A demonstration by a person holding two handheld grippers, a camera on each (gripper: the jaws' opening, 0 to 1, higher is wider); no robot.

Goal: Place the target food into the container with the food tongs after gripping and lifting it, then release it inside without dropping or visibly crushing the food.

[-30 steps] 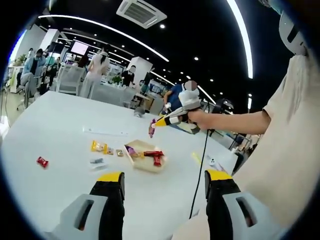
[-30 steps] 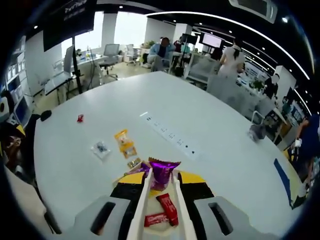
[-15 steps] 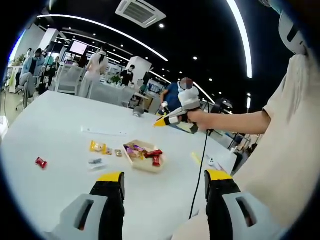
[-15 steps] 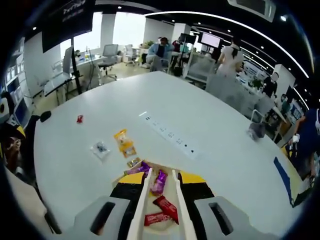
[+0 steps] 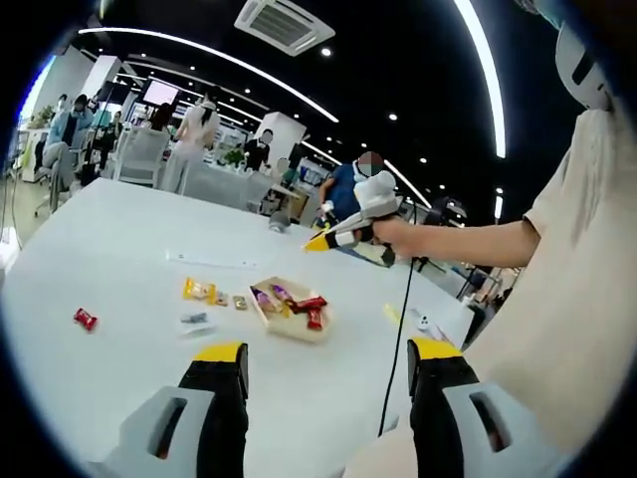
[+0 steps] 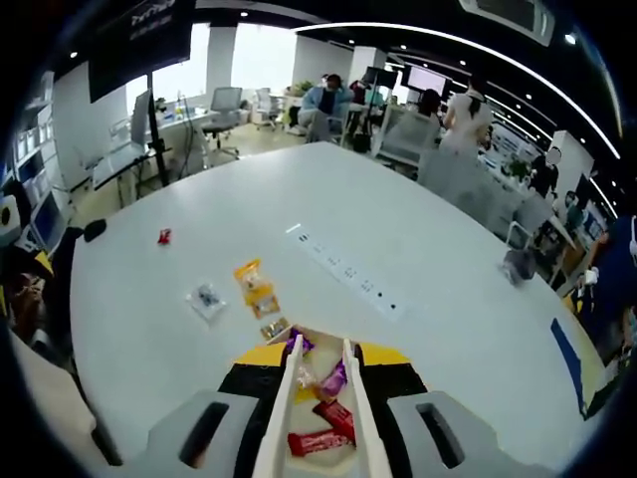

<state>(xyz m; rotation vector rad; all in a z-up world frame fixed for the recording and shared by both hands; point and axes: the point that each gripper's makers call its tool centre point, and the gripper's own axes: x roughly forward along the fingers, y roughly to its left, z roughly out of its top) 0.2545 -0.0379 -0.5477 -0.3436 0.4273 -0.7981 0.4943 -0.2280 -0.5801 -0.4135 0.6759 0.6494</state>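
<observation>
The food tongs [image 6: 292, 370] rise as two white arms between the jaws of my right gripper [image 6: 320, 357], which is shut on them. The arms stand apart with nothing between their tips. Below them a purple-wrapped snack [image 6: 333, 380] lies in the wooden container [image 6: 299, 335] beside red-wrapped bars [image 6: 329, 414]. In the left gripper view a person's hand holds the right gripper [image 5: 360, 221] above and right of the container [image 5: 290, 311]. My left gripper [image 5: 328, 353] stands open near the table's edge, holding nothing.
Loose snacks lie on the white table [image 6: 398, 219] left of the container: a yellow packet [image 6: 254, 285], a clear packet [image 6: 205, 299], a red candy [image 6: 163, 237]. A power strip [image 6: 343, 269] lies beyond. A black cable [image 5: 401, 329] hangs at right. People sit in the background.
The purple snack, held in the tongs a second ago, has dropped out of them and now lies in the container. The tongs' tips are empty. The left gripper has not moved.
</observation>
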